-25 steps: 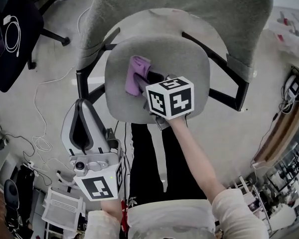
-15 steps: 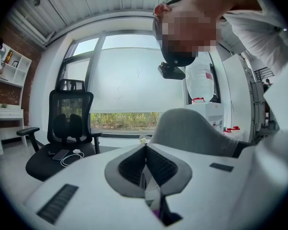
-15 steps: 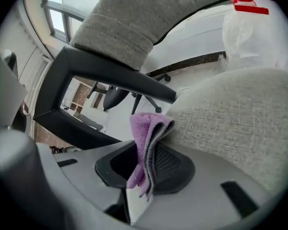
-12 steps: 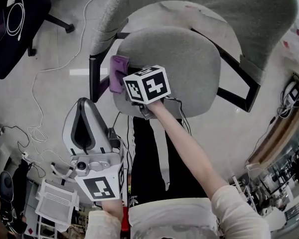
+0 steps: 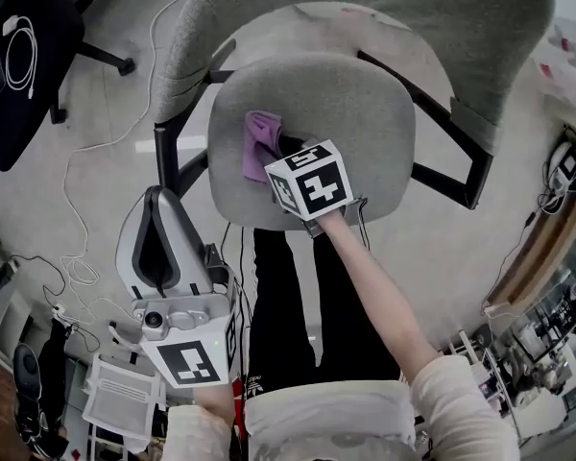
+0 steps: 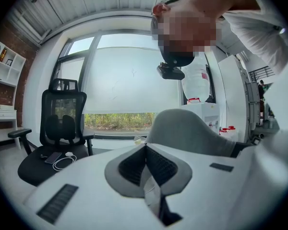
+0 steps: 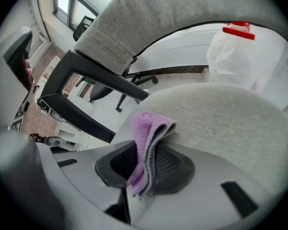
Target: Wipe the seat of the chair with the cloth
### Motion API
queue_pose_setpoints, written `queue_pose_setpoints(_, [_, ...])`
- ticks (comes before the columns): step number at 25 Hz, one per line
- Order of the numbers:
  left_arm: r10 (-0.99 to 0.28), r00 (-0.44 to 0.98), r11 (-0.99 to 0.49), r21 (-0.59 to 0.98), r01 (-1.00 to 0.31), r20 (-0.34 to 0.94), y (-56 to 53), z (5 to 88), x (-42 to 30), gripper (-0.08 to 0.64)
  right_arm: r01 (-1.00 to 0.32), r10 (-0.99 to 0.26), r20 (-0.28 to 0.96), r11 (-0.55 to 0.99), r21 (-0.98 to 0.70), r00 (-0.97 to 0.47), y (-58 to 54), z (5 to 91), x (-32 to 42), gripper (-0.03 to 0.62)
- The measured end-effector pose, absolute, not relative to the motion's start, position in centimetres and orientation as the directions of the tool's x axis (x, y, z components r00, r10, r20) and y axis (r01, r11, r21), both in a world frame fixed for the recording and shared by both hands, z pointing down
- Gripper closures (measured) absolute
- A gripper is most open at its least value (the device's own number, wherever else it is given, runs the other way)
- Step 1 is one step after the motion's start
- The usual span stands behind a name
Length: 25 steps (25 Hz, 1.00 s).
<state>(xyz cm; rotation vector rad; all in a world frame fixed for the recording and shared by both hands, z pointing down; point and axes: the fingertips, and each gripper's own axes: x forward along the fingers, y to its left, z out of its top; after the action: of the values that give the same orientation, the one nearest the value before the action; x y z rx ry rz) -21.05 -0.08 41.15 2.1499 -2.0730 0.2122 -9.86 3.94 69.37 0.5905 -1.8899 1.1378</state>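
Chair (image 5: 384, 17) fills the upper head view, its grey seat (image 5: 350, 113) near centre. Left gripper (image 5: 157, 200) hangs off the seat at 8 o'clock, jaws together on nothing. Right gripper (image 7: 143, 169) has its jaws clamped on the folded purple cloth (image 5: 259, 142), which rests on the seat's 9 o'clock side.

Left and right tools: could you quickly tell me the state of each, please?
Left tool: shut, nothing in it.
Right tool: shut on the purple cloth, on the chair seat.
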Motion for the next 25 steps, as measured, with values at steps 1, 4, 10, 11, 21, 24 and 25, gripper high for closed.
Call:
queue_pose_setpoints(1, [-0.978, 0.047, -0.046, 0.010, -0.999, 0.202, -0.4, 41.1, -20.7, 0.548, -0.749, 0.009, 0.851, 0.470, -0.467, -0.525, 3.7, 69.4, -8.2, 0.500])
queue_pose_setpoints(4, [-0.976, 0.080, -0.078, 0.017, -0.997, 0.202, -1.0, 41.0, -19.4, 0.548, -0.800, -0.028, 0.877, 0.425, -0.424, -0.480, 3.2, 69.5, -3.2, 0.500])
queue_pose_setpoints(10, [-0.969, 0.141, -0.139, 0.026, -0.990, 0.203, -2.1, 41.0, -16.9, 0.548, -0.859, -0.066, 0.920, 0.388, -0.333, -0.387, 2.5, 69.2, 4.3, 0.500])
queue_pose_setpoints(11, [-0.968, 0.148, -0.146, 0.026, -0.989, 0.201, -2.3, 40.9, -16.5, 0.548, -0.867, -0.072, 0.927, 0.386, -0.314, -0.368, 2.4, 69.2, 5.4, 0.500])
queue_pose_setpoints(21, [-0.960, 0.195, -0.196, 0.017, -0.981, 0.200, -3.2, 40.3, -14.6, 0.548, -0.926, -0.103, 0.972, 0.340, -0.165, -0.211, 2.1, 68.8, 13.0, 0.500])
queue_pose_setpoints(24, [-0.959, 0.202, -0.203, 0.012, -0.979, 0.201, -3.3, 40.3, -14.3, 0.548, -0.936, -0.103, 0.981, 0.331, -0.125, -0.167, 2.1, 68.7, 14.3, 0.500])
queue_pose_setpoints(25, [-0.959, 0.202, -0.204, 0.011, -0.979, 0.201, -3.4, 40.3, -14.3, 0.548, -0.938, -0.105, 0.983, 0.330, -0.106, -0.148, 2.0, 68.6, 14.8, 0.500])
